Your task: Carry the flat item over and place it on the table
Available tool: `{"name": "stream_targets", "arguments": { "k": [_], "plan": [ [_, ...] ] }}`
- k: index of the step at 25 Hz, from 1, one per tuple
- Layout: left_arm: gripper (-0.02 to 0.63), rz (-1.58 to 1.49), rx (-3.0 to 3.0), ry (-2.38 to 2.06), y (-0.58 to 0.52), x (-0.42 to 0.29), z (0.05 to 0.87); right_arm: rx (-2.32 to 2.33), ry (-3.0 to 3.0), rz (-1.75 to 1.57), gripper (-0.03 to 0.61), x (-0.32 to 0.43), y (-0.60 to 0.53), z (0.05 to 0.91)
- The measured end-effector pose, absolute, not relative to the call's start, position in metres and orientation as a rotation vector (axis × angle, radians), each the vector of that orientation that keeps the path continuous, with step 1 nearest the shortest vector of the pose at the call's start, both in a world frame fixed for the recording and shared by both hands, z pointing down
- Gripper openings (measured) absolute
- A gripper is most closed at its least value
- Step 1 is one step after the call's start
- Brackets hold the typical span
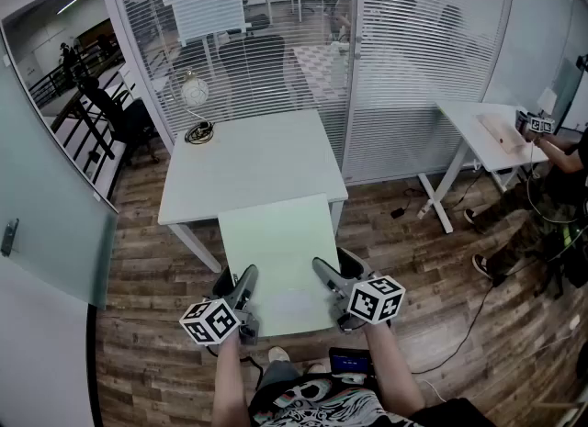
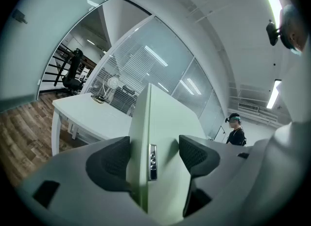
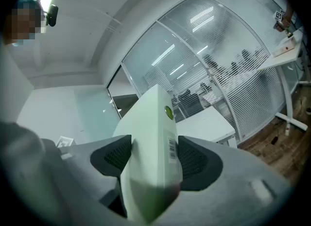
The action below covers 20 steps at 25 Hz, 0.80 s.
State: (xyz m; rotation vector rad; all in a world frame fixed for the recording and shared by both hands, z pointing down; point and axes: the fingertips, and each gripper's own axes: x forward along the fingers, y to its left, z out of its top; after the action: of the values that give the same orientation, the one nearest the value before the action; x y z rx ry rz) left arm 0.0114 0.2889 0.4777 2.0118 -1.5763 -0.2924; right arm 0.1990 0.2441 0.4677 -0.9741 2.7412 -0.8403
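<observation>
Flat item (image 1: 278, 249): a pale green slab, held level in the air over the wooden floor (image 1: 156, 361). Its long axis runs straight away from the person, and in the head view its far short edge overlaps the near edge of the white bench (image 1: 248, 163). Left tongs (image 2: 153, 158) grip the slab's left long edge near the person's end, and right tongs (image 3: 154, 154) grip the right long edge opposite. Each pair stands spread wide, with its pads clamped on the slab's two faces. A small fan (image 1: 194, 92) stands at the bench's far left corner, well apart from the slab.
</observation>
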Motion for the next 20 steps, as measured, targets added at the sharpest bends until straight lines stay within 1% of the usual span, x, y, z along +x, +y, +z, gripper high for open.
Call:
{"name": "stream_targets", "arguments": {
  "k": [20],
  "plan": [
    [0.298,-0.291,1.996,-1.589,0.2877,0.0048,0.4784,-0.941,2.739,-0.867,0.288,0.1917,0.2382,0.4703]
  ]
}}
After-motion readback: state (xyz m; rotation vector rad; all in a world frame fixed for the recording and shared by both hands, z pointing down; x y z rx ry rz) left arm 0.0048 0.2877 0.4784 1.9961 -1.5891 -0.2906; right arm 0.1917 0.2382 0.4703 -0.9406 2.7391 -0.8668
